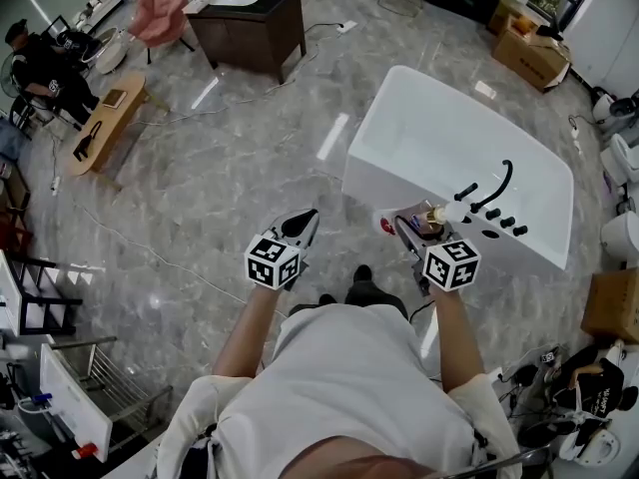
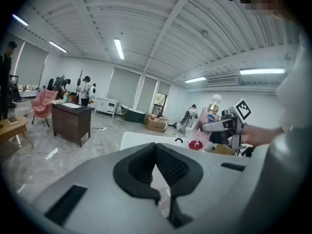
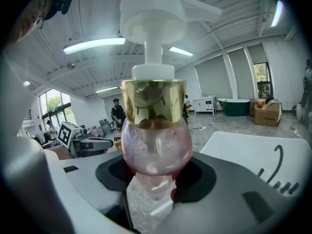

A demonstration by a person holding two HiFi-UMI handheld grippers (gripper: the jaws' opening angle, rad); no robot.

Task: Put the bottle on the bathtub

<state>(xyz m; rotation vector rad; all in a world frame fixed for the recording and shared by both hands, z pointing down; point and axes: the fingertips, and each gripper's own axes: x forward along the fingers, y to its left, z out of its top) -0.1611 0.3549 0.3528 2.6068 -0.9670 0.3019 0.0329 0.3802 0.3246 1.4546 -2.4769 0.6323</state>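
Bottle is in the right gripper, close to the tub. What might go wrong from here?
1. The right gripper clamps the bottle on its smooth, rounded body; it may slip or tilt when released.
2. The bathtub rim nearby carries a black faucet and knobs; the bottle may bump them or topple off.

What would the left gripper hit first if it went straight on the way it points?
Probably the bathtub: its white rim sits right beyond the closed tips of the left gripper. Depth is unclear.
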